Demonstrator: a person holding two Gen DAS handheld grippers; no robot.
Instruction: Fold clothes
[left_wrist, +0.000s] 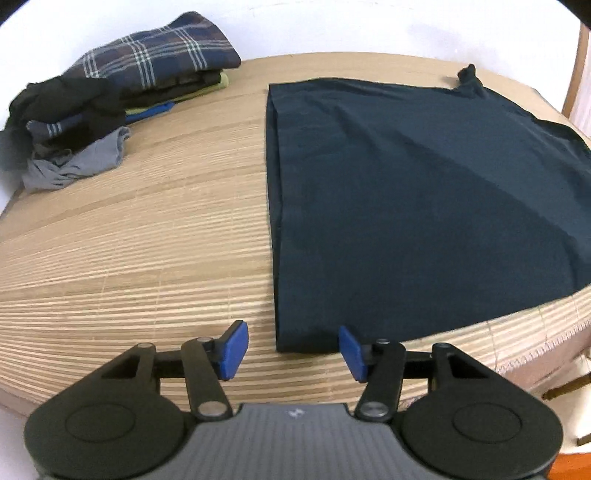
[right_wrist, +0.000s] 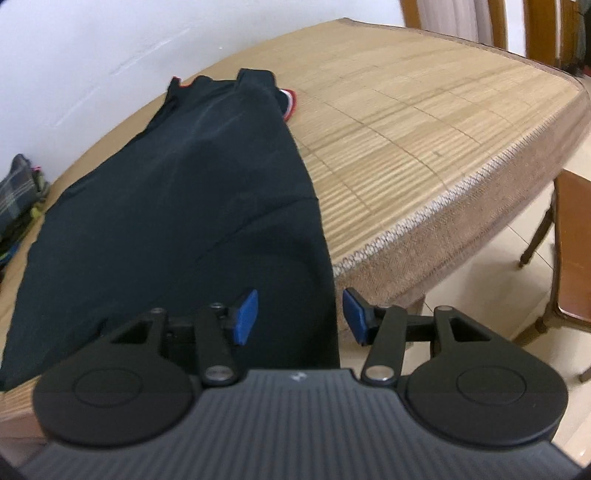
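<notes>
A dark navy garment (left_wrist: 406, 192) lies spread flat on the bamboo mat (left_wrist: 147, 240), its left side folded in along a straight edge. My left gripper (left_wrist: 293, 350) hovers open at the garment's near left corner. That corner lies between the blue pads (left_wrist: 232, 350), which do not press on it. In the right wrist view the same garment (right_wrist: 177, 206) runs away from me, with red and white trim (right_wrist: 290, 101) at its far end. My right gripper (right_wrist: 301, 317) is open over the garment's near right edge. Cloth lies under the left pad (right_wrist: 247, 317); the other pad is past the edge.
A folded stack topped by plaid cloth (left_wrist: 159, 55) and a loose heap of dark and grey clothes (left_wrist: 66, 122) sit at the mat's far left by the white wall. The mat's fringed edge (right_wrist: 424, 218) drops to a tiled floor with a wooden chair (right_wrist: 572, 251).
</notes>
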